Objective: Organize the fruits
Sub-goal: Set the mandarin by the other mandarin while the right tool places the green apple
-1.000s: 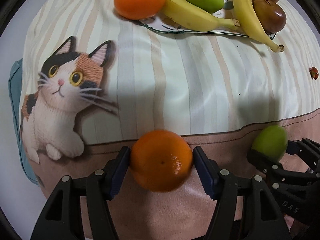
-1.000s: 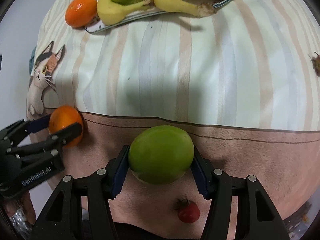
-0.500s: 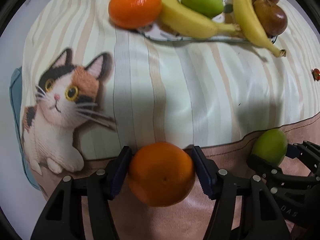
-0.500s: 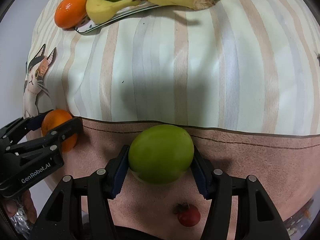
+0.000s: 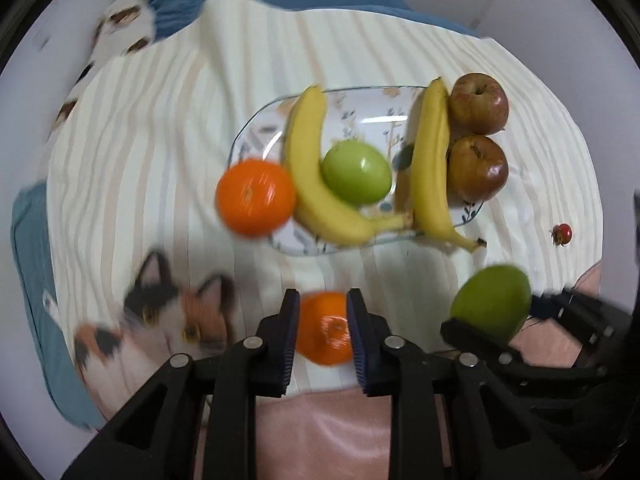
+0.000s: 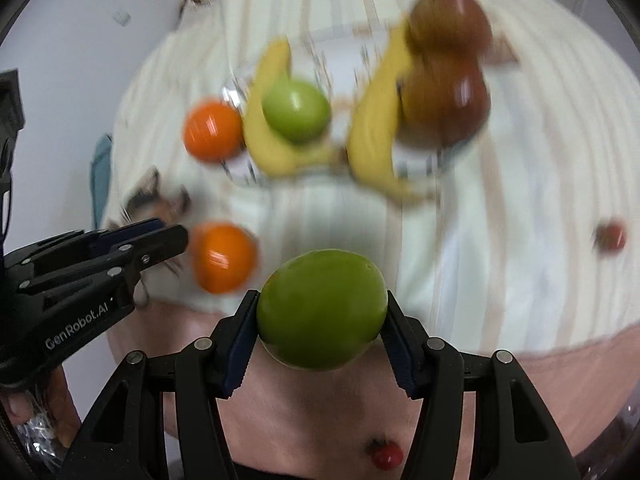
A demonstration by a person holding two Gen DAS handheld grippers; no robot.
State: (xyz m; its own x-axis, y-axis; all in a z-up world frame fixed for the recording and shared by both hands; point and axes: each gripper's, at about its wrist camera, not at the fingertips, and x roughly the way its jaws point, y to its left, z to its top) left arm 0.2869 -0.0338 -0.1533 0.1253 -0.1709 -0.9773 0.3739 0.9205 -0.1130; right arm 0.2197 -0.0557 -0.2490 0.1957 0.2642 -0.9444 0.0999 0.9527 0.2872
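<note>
My left gripper (image 5: 323, 330) is shut on an orange (image 5: 325, 334) and holds it above the cloth, short of the plate. My right gripper (image 6: 321, 316) is shut on a green apple (image 6: 321, 309), also raised; this apple shows in the left wrist view (image 5: 492, 308) at the right. The glass plate (image 5: 256, 132) lies ahead with two bananas (image 5: 316, 184), a green apple (image 5: 356, 172) and two red-brown apples (image 5: 478, 166). Another orange (image 5: 255, 198) rests at the plate's left edge. The right wrist view is blurred.
A striped cloth with a cat picture (image 5: 160, 320) covers the surface. A small red fruit (image 5: 563, 234) lies on the cloth to the right of the plate. Another small red fruit (image 6: 386, 456) lies on the pink border below my right gripper.
Both grippers have risen and tilted down with their fruit still held. The plate now shows from above, nearer the middle of both views.
</note>
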